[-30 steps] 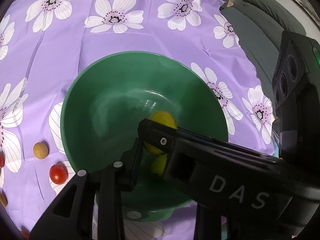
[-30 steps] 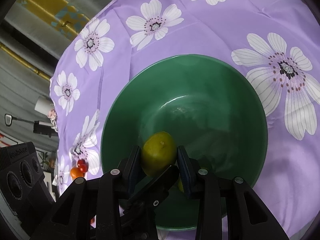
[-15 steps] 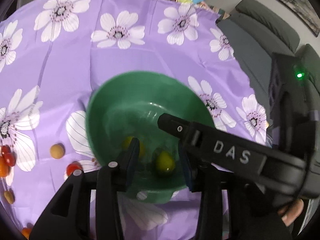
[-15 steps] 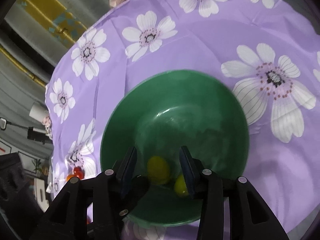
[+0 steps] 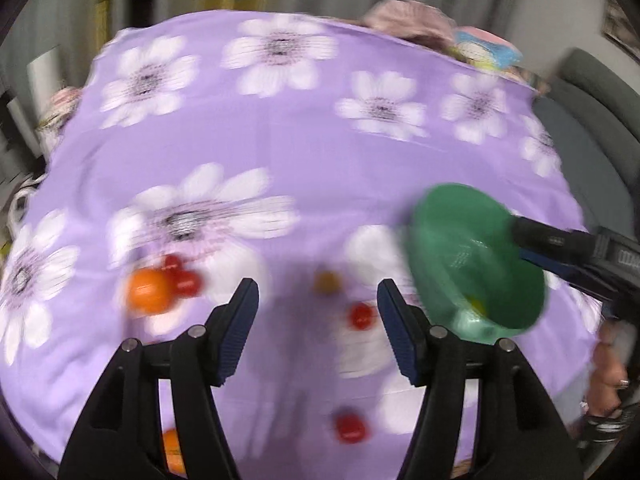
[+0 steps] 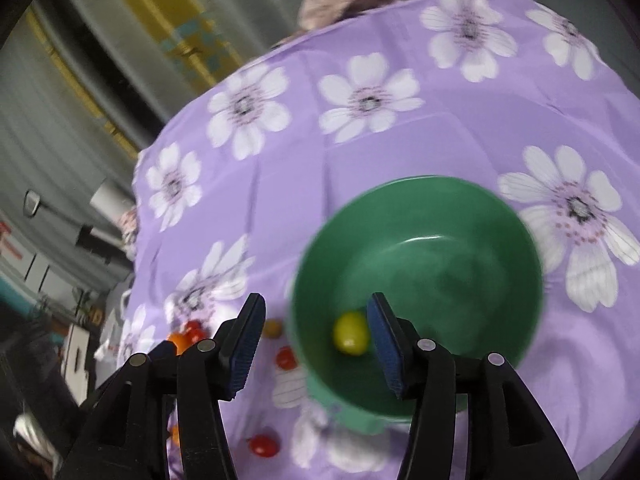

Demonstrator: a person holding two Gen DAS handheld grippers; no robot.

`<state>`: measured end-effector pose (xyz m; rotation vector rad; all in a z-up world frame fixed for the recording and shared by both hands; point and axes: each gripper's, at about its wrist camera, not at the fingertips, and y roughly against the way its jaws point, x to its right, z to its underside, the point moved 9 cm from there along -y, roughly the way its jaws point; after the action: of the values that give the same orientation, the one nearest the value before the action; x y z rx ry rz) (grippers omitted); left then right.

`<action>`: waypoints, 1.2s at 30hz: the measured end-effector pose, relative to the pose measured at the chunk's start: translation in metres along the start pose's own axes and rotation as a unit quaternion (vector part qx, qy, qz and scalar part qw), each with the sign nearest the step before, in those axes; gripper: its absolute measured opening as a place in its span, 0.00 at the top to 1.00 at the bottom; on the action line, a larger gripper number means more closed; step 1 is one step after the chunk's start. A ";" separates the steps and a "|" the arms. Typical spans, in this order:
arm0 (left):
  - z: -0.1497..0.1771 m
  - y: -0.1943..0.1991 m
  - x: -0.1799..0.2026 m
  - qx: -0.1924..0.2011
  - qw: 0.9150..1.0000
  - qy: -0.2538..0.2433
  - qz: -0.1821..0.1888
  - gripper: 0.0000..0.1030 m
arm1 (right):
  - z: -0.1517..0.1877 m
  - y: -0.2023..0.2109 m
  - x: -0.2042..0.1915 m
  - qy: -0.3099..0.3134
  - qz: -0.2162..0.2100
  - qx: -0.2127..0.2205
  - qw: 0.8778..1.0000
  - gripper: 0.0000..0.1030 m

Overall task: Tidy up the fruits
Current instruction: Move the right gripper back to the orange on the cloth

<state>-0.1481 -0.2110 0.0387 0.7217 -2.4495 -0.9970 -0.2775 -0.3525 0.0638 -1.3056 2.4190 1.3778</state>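
A green bowl (image 6: 472, 216) stands on the purple flowered cloth (image 6: 400, 140) and holds a yellow fruit (image 6: 351, 333). My right gripper (image 6: 316, 340) is open and empty, above the bowl's left rim. The bowl also shows at the right of the left wrist view (image 5: 448, 216). My left gripper (image 5: 318, 322) is open and empty above loose fruit: an orange (image 5: 147, 291), red tomatoes (image 5: 185, 280) beside it, another tomato (image 5: 361, 316) and a small yellow-brown fruit (image 5: 327, 281). The left wrist view is blurred.
More red tomatoes lie near the cloth's front edge (image 5: 351, 428) (image 6: 264, 445), with another orange fruit (image 5: 174, 454). The right gripper's body (image 5: 576, 256) reaches over the bowl from the right. A grey sofa (image 5: 592, 92) stands beyond the table's right side.
Both grippers let go of their yellow fruits into the bowl and opened wide. My left gripper swung left toward the loose fruit. My right gripper rose and pulled back.
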 end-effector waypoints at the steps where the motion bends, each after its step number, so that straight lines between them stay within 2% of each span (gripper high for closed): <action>1: 0.002 0.001 -0.012 0.001 1.000 0.010 -0.005 0.38 | 0.002 -0.003 -0.009 0.008 -0.010 -0.006 1.000 0.48; 4: 0.007 0.003 -0.055 0.006 0.998 0.062 -0.022 0.35 | 0.014 -0.019 -0.046 0.032 -0.040 -0.030 0.998 0.39; 6: 0.013 0.003 -0.078 0.002 0.996 0.087 -0.031 0.35 | 0.025 -0.031 -0.067 0.051 -0.060 -0.053 0.996 0.39; 10: 0.017 0.004 -0.104 -0.003 0.991 0.121 -0.047 0.34 | 0.063 -0.064 -0.110 0.091 -0.104 -0.124 0.983 0.39; 15: 0.024 0.003 -0.129 -0.016 0.988 0.143 -0.064 0.34 | 0.102 -0.090 -0.132 0.125 -0.106 -0.186 0.969 0.39; 20: 0.031 0.001 -0.150 -0.032 0.982 0.173 -0.073 0.35 | 0.139 -0.104 -0.152 0.145 -0.127 -0.242 0.951 0.39; 25: 0.030 0.006 -0.156 -0.027 0.980 0.183 -0.067 0.35 | 0.171 -0.106 -0.170 0.181 -0.134 -0.275 0.935 0.39; 31: 0.031 0.007 -0.160 -0.027 0.979 0.188 -0.069 0.34 | 0.198 -0.117 -0.180 0.213 -0.117 -0.298 0.923 0.40; 34: 0.032 0.008 -0.162 -0.028 0.979 0.191 -0.069 0.34 | 0.209 -0.123 -0.179 0.226 -0.102 -0.307 0.919 0.47; 36: 0.031 0.008 -0.163 -0.027 0.979 0.192 -0.068 0.35 | 0.214 -0.125 -0.179 0.231 -0.098 -0.310 0.917 0.55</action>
<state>-0.0389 -0.0931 -0.0032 0.9747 -2.0555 -0.8735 -0.1459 -0.1118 -0.0708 -2.1622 2.0478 2.0635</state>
